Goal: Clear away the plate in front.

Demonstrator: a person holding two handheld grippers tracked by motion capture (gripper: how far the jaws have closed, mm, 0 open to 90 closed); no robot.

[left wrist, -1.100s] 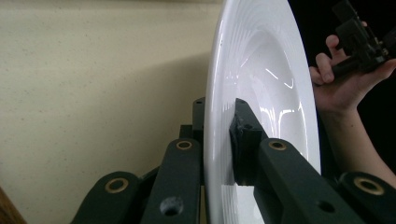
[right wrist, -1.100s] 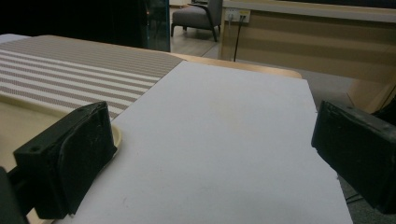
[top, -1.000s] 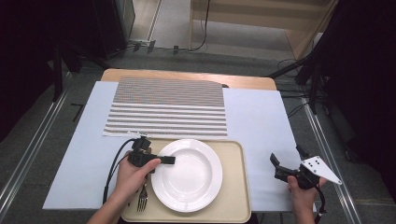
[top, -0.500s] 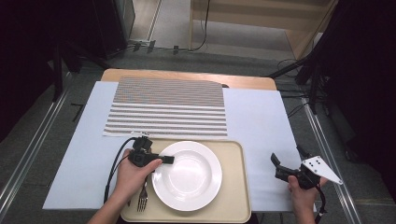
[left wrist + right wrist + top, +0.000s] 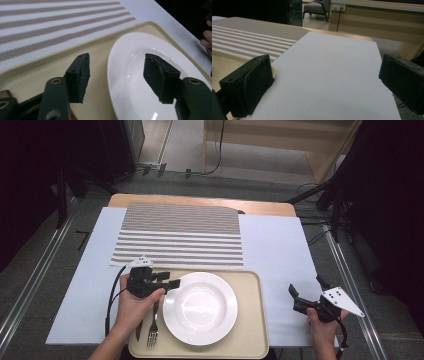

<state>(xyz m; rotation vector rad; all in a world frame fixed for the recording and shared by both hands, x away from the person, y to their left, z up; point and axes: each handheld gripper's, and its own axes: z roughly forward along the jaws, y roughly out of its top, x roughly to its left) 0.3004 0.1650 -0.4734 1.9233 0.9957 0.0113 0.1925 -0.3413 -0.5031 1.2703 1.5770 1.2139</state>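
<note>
A round white plate [image 5: 200, 307] lies on a beige tray [image 5: 250, 282] at the table's near edge. My left gripper [image 5: 173, 283] is open at the plate's left rim. In the left gripper view its jaws straddle that rim: one is over the bare tray [image 5: 50, 67], the other above the plate [image 5: 130, 65], and the left gripper [image 5: 116, 75] holds nothing. My right gripper [image 5: 306, 288] is open wide to the right of the tray, low over the white sheet [image 5: 332, 70], with nothing inside the right gripper [image 5: 324, 85].
A fork [image 5: 153, 332] and a knife [image 5: 138, 330] lie on the tray's left side, partly under my left hand. A striped placemat [image 5: 180, 235] lies beyond the tray on the white sheet [image 5: 275, 245]. The tray's corner [image 5: 219, 65] shows left of the right jaws.
The left gripper has shifted slightly left and away along the plate's rim. The right gripper and the plate have stayed put.
</note>
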